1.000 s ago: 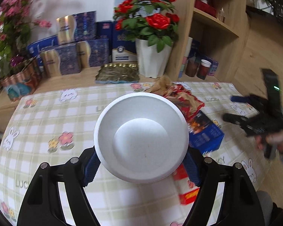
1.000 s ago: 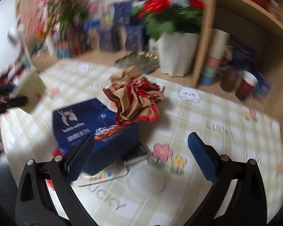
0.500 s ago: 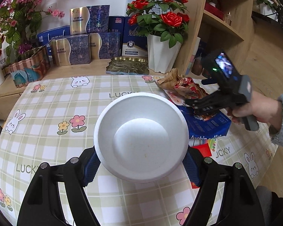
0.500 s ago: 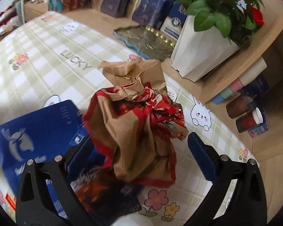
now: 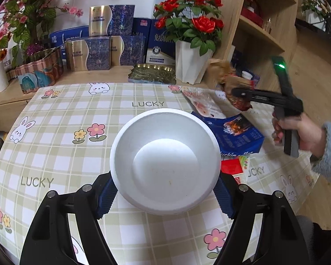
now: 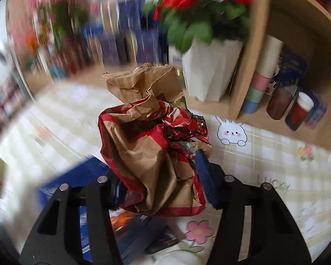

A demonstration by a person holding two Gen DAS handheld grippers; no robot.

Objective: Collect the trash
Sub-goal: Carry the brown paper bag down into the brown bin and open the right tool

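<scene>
**Crumpled bag caught by the right gripper, bowl carried in the left: a loose hold is the main risk**

The right gripper [image 6: 158, 176] has just been closing, and the crumpled brown-and-red paper bag [image 6: 152, 154] sits between its blue fingers [image 6: 204, 176], which now press into its lower half. The bag stands roughly upright, its long axis running from the fingers up to the torn brown mouth, which points up and away toward the white flower pot [image 6: 209, 70]. In the left wrist view the same bag [image 5: 229, 81] appears blurred at the far right edge of the desk [image 5: 77, 114], apparently raised off it, just beside the shelf unit [image 5: 253, 33].

The left gripper [image 5: 165, 190] holds a white foam bowl [image 5: 165, 165] by its rim, fingers set wide across it, bowl mouth facing up and toward the camera, above the checked cloth.

What could go wrong, in my judgement:
- The bag is soft and springy, so the fingers may be squeezing folds rather than bulk, and it could slide out during a fast swing.
- Its tall top leans close to the flower pot and shelf; a careless lift could brush them.
- The blue carton [image 5: 234, 132] and flat wrappers lie just below; a trailing corner might drag them.
- The light bowl, pinched only at the rim, could pop free or crack if squeezed harder.
</scene>
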